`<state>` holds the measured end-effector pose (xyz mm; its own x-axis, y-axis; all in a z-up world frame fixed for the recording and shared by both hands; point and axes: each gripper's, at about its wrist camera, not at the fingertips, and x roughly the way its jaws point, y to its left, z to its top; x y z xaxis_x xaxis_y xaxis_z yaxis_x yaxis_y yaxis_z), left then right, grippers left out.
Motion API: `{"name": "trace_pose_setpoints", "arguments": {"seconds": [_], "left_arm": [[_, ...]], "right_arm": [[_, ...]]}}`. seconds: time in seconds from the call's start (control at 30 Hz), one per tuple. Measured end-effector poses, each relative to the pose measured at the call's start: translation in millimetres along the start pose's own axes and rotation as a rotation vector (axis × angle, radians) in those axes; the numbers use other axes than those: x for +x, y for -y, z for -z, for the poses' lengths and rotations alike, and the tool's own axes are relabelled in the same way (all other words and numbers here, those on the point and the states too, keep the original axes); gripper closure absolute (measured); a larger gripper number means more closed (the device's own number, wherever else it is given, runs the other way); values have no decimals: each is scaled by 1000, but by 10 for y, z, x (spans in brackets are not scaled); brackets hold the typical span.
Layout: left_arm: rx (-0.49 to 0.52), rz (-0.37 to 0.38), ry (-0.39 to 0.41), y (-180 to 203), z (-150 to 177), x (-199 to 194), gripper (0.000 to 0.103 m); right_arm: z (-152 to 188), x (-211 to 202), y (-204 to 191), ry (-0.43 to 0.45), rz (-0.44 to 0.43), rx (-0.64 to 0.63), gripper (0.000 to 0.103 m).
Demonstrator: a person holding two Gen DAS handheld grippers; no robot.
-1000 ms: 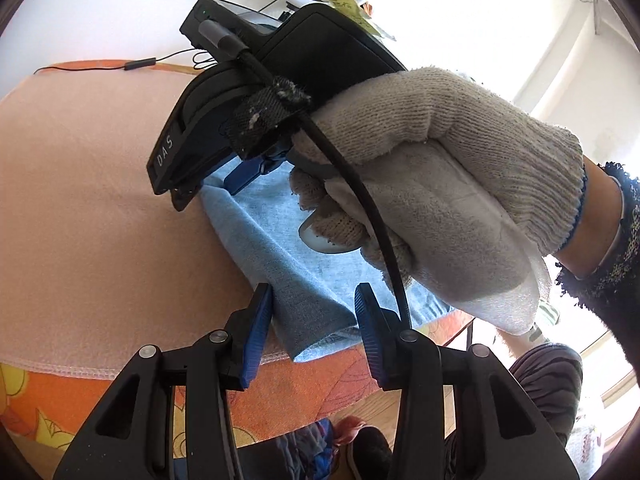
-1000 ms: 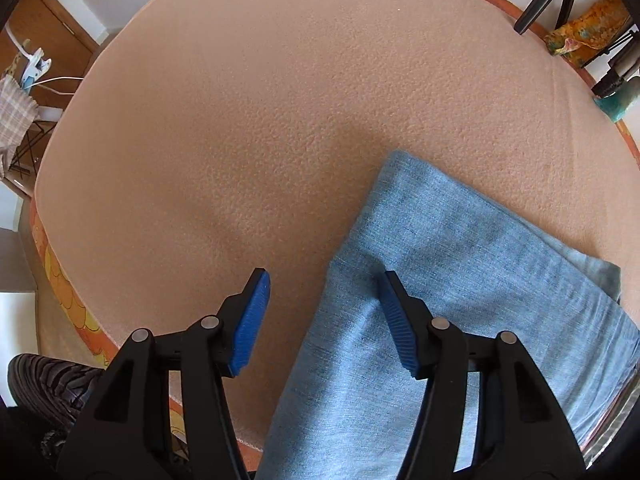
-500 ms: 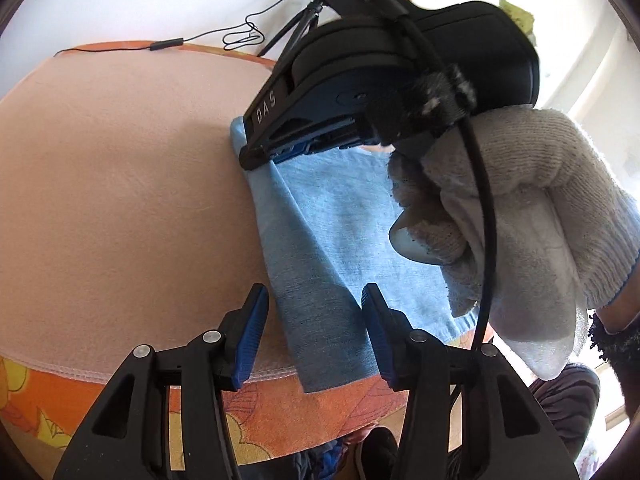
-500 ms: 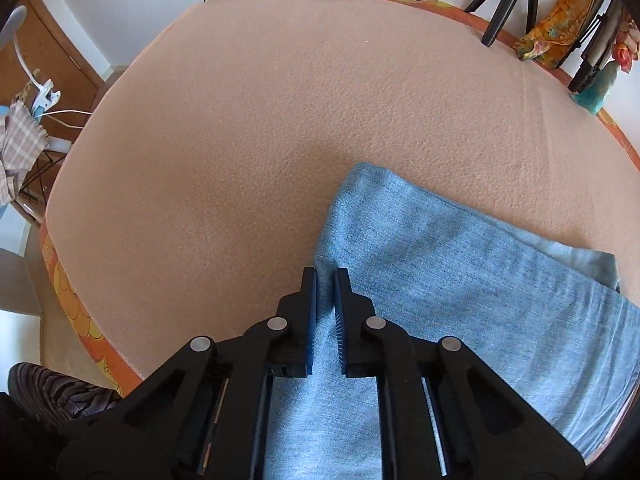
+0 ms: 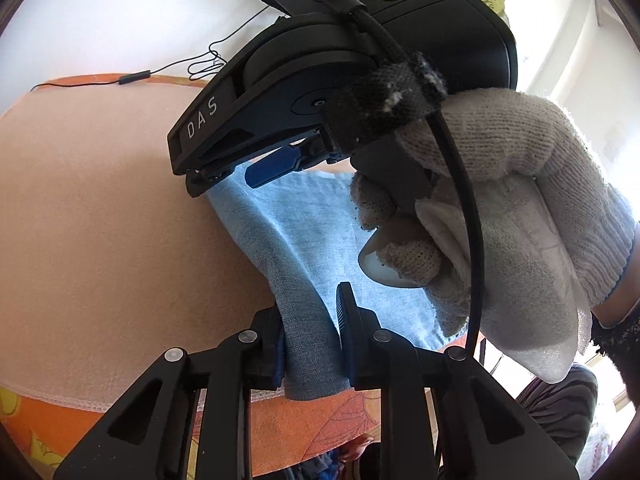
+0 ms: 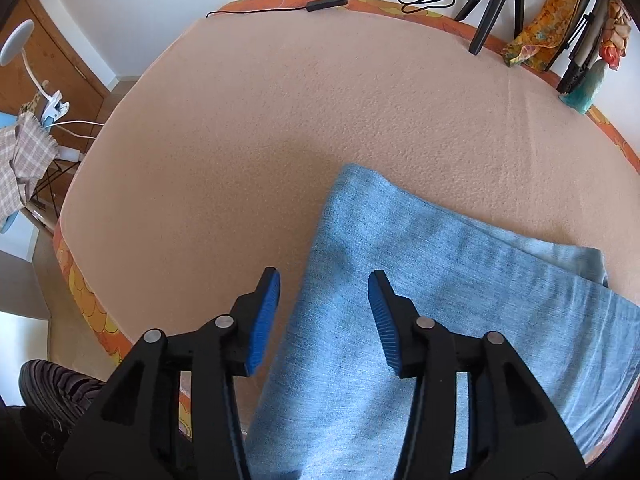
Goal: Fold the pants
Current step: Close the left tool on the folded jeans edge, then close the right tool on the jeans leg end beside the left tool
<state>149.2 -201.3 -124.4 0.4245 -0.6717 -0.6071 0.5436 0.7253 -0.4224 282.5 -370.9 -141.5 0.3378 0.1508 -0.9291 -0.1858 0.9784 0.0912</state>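
The left gripper [image 5: 310,332] is clamping a bunched fold of the blue pants [image 5: 288,240] between its narrowed pads at the near edge of the peach blanket [image 5: 100,220]. Only the left wrist view is showing the right gripper's black body, gripped from the side by a white-gloved hand [image 5: 500,208] that is hovering over the pants. Only the right wrist view is showing the right gripper [image 6: 324,316] standing wide apart, holding nothing, its pads straddling the folded edge of the pants [image 6: 440,280], which are lying spread across the blanket's near right part. A tripod [image 6: 496,0] is standing at the far edge.
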Motion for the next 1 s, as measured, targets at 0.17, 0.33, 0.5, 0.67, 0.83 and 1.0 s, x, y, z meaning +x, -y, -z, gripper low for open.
{"name": "trace_pose_setpoints", "arguments": {"seconds": [0.17,0.33,0.5,0.67,0.83,1.0], "left_arm": [[30,3,17,143,88,-101,83],[50,17,27,301,116,-128,84],[70,80,57,519,-4,-135,85],[133,138,100,757,-159,-97,86],[168,192,131,950,-303,-68,88],[184,236,121,1179,-389,140,88]], "right_arm": [[6,147,-94,-30,-7,4,56],[145,96,112,49,-86,55,88],[333,-206,509,223,-215,193,94],[510,-529,943,344,-332,343,94],[599,-900,1222,444,-339,370,94],[759,-1085,1632,491,-336,432,95]]}}
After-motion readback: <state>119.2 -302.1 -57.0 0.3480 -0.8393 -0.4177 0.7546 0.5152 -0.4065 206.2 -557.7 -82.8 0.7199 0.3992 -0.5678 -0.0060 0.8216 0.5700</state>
